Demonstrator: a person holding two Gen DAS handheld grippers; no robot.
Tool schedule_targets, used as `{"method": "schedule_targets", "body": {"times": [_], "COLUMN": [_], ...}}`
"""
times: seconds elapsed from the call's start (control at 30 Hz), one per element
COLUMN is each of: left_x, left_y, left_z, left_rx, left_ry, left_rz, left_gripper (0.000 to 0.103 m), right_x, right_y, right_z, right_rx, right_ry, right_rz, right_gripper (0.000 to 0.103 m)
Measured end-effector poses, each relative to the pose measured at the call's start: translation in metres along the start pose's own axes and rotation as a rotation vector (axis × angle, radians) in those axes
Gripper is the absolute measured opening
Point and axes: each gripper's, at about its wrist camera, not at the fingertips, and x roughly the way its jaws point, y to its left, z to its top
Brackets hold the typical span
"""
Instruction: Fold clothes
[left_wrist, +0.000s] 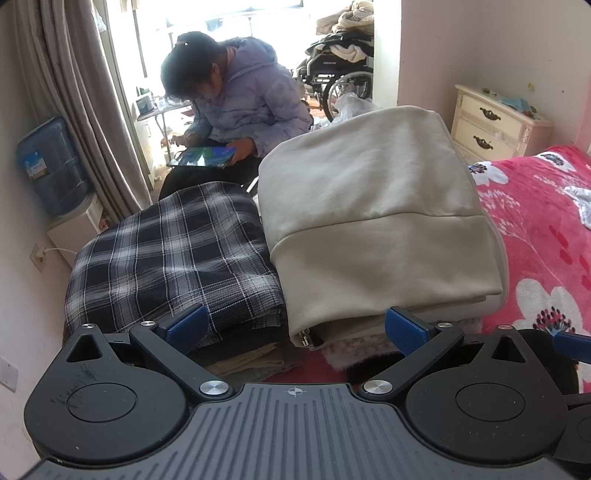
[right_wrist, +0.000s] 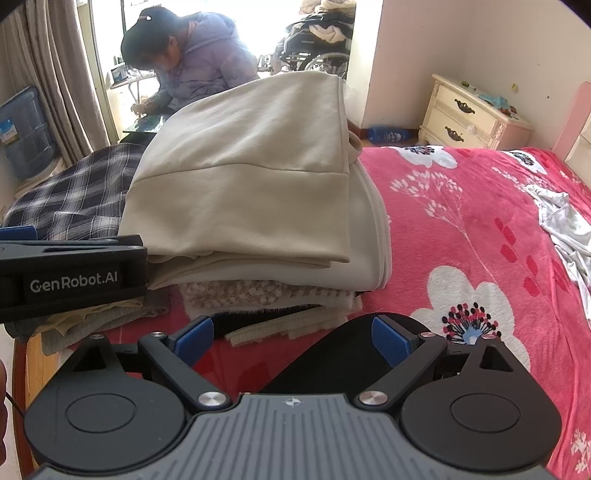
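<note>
The left gripper is hovering with its 2 blue fingers spread wide apart, gripping nothing, and its tips are sitting just short of the near edge of 2 stacks of folded clothes on the bed. In the left wrist view a folded beige garment is lying on top of the stack at 12 to 1 o'clock, touching a folded plaid garment that is topping the stack at 10 o'clock. The right gripper is likewise standing open and empty, low over the pink floral blanket, with the beige garment's stack at 12 o'clock, just beyond its fingertips. A crumpled grey garment is lying on the blanket at 2 o'clock, well apart from the stacks. Behind the bed a person in a lilac jacket is sitting bent over a tablet, and a cream nightstand is standing against the wall at 1 o'clock.
</note>
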Motion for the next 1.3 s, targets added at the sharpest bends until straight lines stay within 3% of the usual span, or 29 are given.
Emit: {"method": "schedule_targets", "body": {"times": [1.3], "left_x": [0.004], "left_y": [0.0038], "left_z": [0.0003], "left_rx": [0.001], "left_ry": [0.008], "left_rz": [-0.003], "left_gripper": [0.103], "right_x": [0.001], "right_y": [0.0037], "right_z": [0.0015], "right_rx": [-0.006], "right_ry": [0.006], "right_rz": [0.001], "right_gripper": [0.096]}}
